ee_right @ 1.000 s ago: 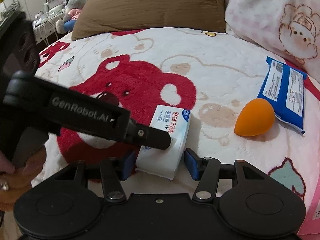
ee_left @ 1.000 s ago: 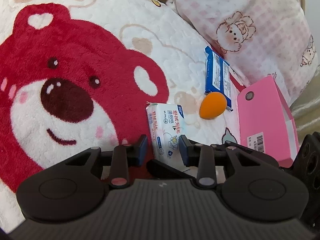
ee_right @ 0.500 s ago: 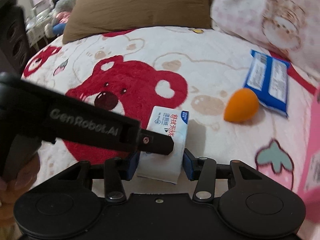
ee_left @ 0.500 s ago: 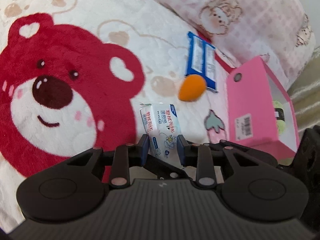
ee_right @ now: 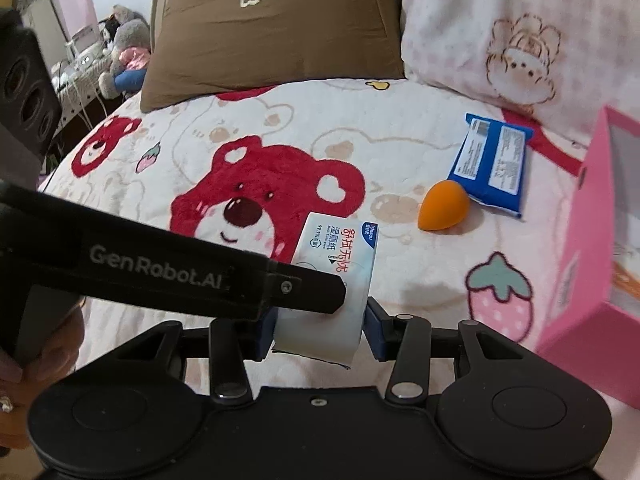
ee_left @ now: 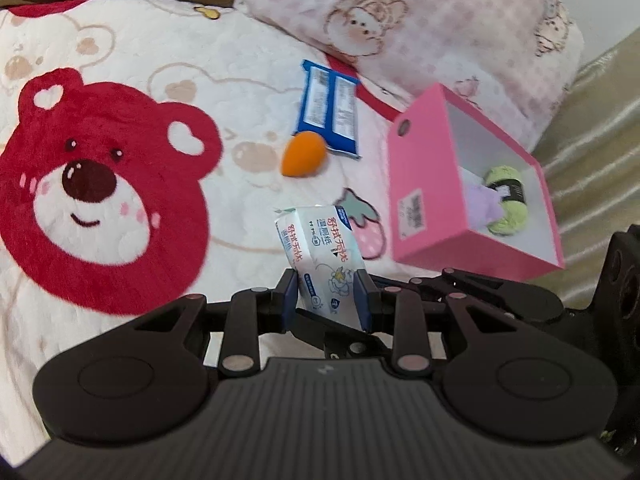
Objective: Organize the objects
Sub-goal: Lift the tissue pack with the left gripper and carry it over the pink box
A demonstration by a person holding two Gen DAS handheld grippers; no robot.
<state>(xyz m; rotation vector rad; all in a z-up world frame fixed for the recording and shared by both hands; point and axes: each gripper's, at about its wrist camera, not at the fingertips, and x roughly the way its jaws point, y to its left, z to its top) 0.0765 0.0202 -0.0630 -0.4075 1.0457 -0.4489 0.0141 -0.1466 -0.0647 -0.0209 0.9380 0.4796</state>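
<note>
Two grippers are closing in on one wet-wipe pack, which is sitting between both sets of jaws and looking lifted off the bear blanket.

Left wrist view: the left gripper is pinching the pack's near end, jaws narrowed to roughly the pack's width, blue pads pressing its two long sides. The pack is tilting, its far end pointing ahead of the jaws. Ahead and slightly left of the jaws an orange sponge is lying just beside a blue packet. Ahead and to the right a pink box is standing open, w/ a green yarn ball inside.

Right wrist view: the right gripper is flanking the same pack from its own angle, jaws partly drawn in. The left pad is pressing the pack's side and the right pad appears to be touching the other, so it is prob. gripping too. The left gripper's finger is crossing in from the left of these jaws and resting over the pack's top.

Handling, as a judgement: the pack is looking light, soft and squashy, w/ a slick film wrap, so it is likely sagging or sliding under a loose pinch. Gripping across the short width near the middle, approx. where the pads are sitting now, is looking safest. A hard squeeze is risking only a dented pack, nothing fragile.
</note>
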